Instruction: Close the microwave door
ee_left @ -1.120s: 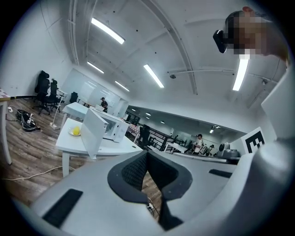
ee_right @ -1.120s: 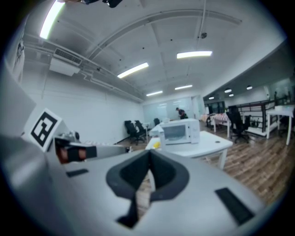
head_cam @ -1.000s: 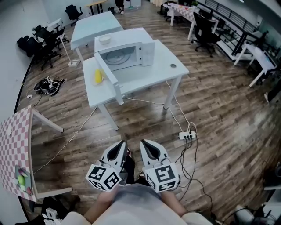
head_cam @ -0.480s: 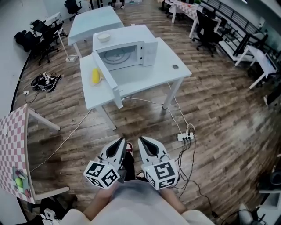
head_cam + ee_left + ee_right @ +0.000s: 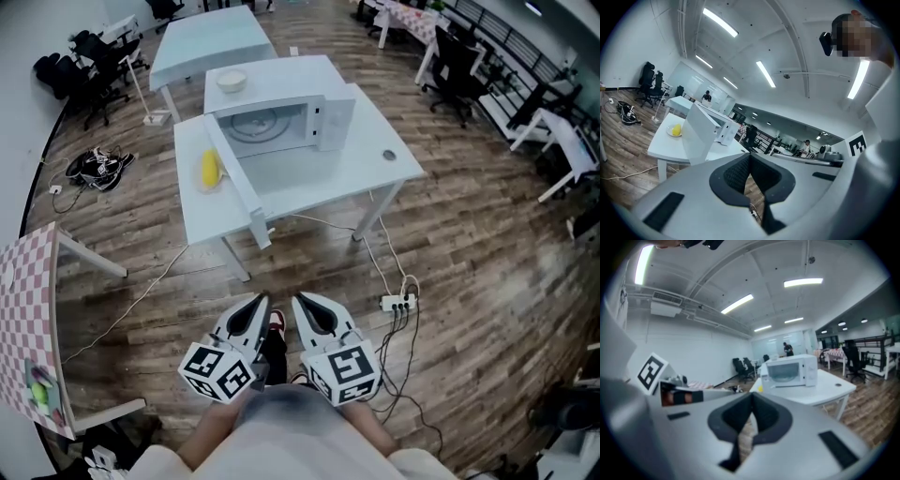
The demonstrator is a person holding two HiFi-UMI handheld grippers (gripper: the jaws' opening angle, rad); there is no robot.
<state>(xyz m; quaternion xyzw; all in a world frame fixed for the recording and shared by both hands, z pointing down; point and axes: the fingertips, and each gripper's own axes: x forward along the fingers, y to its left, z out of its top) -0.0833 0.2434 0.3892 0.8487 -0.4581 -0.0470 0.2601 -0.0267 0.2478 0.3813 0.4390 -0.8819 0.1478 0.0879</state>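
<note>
The white microwave [image 5: 281,114] stands on a white table [image 5: 319,183] well ahead of me. Its door [image 5: 234,183] hangs wide open, swung out toward me past the table's front edge. A small bowl [image 5: 232,82] rests on top of the oven. Both grippers are held low and close to my body, far from the table. The left gripper [image 5: 257,307] and right gripper [image 5: 302,306] are shut with nothing in them. The left gripper view shows the open door [image 5: 700,134] beyond its jaws [image 5: 750,155]. From the right gripper [image 5: 752,398], the microwave's [image 5: 790,371] front is in sight.
A yellow fruit on a plate [image 5: 210,170] lies on the table left of the door. A power strip with cables [image 5: 397,303] sits on the wood floor to my right. A checkered table [image 5: 28,309] stands at left, another pale table [image 5: 211,42] behind, and office chairs [image 5: 459,66] at far right.
The table and microwave have shifted slightly lower and rightward in the head view. Both grippers keep the same shut pose near my body.
</note>
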